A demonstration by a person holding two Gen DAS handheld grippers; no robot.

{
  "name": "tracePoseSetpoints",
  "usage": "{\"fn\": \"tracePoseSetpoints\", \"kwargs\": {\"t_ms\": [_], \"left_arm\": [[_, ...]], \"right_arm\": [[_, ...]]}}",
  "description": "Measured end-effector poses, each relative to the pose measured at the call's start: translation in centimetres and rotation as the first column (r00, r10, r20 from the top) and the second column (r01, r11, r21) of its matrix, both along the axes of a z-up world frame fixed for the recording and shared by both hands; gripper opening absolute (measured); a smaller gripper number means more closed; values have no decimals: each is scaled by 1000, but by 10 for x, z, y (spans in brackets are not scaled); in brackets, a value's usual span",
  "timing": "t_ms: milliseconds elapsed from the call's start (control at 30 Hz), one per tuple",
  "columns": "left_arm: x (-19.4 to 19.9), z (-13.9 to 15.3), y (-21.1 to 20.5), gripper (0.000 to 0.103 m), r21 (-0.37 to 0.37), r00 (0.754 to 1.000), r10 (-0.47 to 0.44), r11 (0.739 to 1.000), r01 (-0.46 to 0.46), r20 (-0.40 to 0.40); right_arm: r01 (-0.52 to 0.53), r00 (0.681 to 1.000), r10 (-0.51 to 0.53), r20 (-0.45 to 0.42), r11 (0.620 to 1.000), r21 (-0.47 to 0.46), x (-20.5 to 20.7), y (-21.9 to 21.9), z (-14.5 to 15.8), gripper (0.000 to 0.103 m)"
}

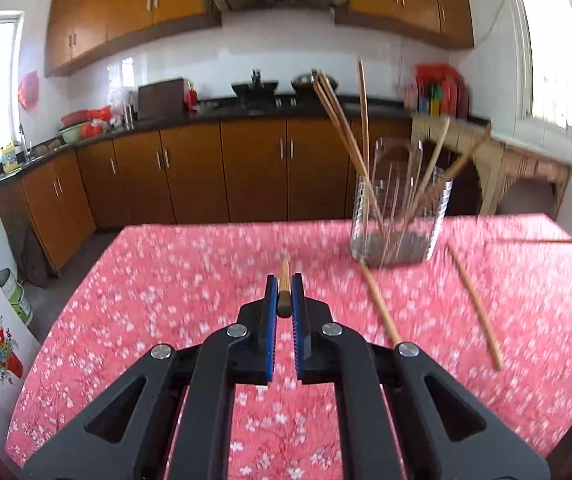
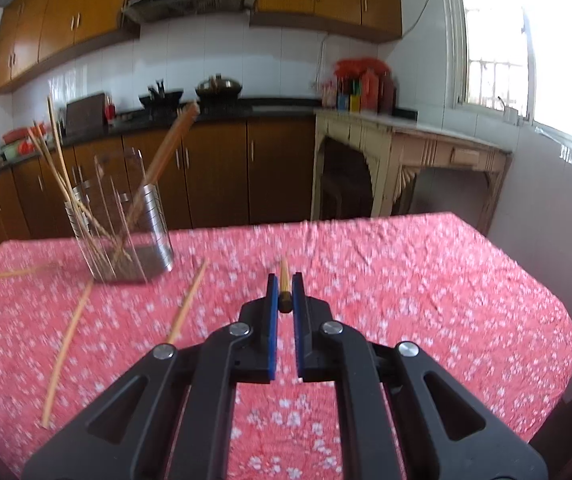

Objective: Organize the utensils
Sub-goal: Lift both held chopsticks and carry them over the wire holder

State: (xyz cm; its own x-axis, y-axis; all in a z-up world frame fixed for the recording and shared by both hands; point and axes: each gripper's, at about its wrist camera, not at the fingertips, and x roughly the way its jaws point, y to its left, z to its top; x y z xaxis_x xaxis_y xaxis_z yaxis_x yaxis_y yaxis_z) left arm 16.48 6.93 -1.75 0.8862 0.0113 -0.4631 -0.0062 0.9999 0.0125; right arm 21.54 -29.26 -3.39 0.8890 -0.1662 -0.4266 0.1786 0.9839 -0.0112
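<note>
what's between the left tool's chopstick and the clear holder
Nothing visible. The left tool is shut on a chopstick, and only bare pink tablecloth lies between it and the clear holder. Two loose chopsticks lie nearer, off that line.

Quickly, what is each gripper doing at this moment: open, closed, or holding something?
Left gripper: closed on a chopstick, above the red tablecloth.
Right gripper: closed on another chopstick.

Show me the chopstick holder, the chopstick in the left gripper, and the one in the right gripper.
chopstick holder (image 1: 399, 216), left wrist view, clear front wall.
left gripper's chopstick (image 1: 284, 294), left wrist view, dark end between the fingers.
right gripper's chopstick (image 2: 284, 292), right wrist view, dark end.
</note>
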Motion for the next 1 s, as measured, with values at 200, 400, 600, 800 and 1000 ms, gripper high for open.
{"fn": "tracePoseSetpoints", "kwargs": {"t_ms": [200,400,600,800,1000], "left_arm": [[-5,20,7,7,-34,996,20,999,-17,90],[-7,31,10,7,-55,989,30,998,-22,146],[-5,44,7,7,-64,982,37,998,-25,187],[-3,59,1,7,-75,975,31,997,-15,219],[-1,71,-8,7,-83,971,27,996,-7,239]], "right_arm": [[-22,996,21,86,1000,4,-7,0,25,8],[-52,988,48,145,999,17,-13,5,43,8],[-92,977,83,195,995,35,-16,11,64,8],[-119,969,108,221,992,38,-16,20,81,8],[-139,965,132,226,990,19,-16,36,92,8]]}}
